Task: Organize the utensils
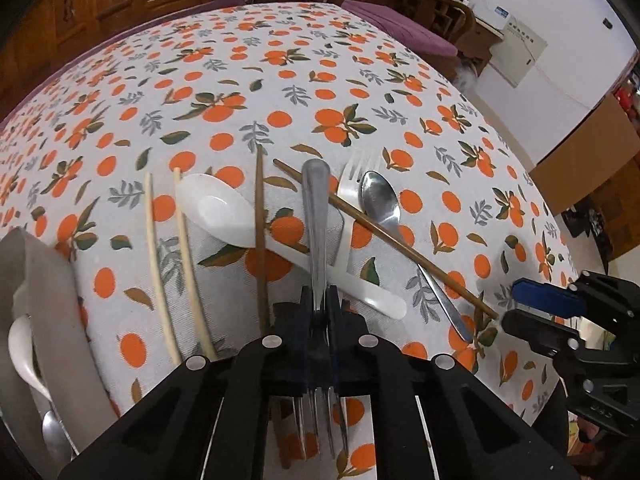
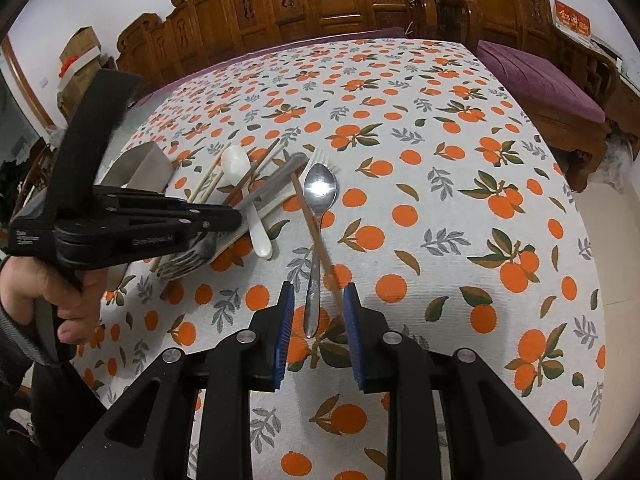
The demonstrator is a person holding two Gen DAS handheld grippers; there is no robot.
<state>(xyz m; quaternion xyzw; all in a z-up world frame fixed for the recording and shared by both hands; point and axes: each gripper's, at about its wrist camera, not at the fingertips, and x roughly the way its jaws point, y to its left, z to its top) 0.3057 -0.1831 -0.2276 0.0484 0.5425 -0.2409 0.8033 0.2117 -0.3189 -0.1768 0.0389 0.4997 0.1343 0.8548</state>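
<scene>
My left gripper [image 1: 319, 300] is shut on a metal fork [image 1: 316, 216], handle pointing away and tines toward the camera, held above the table; the fork also shows in the right wrist view [image 2: 264, 192]. Under it lie a white plastic spoon [image 1: 224, 212], a white plastic fork [image 1: 352, 184], a metal spoon [image 1: 380, 200], two brown chopsticks [image 1: 384, 236] and two pale chopsticks [image 1: 188, 264]. My right gripper [image 2: 319, 304] is open, its blue pads either side of the metal spoon's handle [image 2: 314, 292] and a brown chopstick's end [image 2: 328, 268].
A grey utensil holder [image 1: 44, 280] stands at the left table edge with a white spoon and a metal spoon in it; it also shows in the right wrist view [image 2: 144, 168]. The orange-print tablecloth [image 2: 440, 184] covers the table. Carved wooden chairs stand behind.
</scene>
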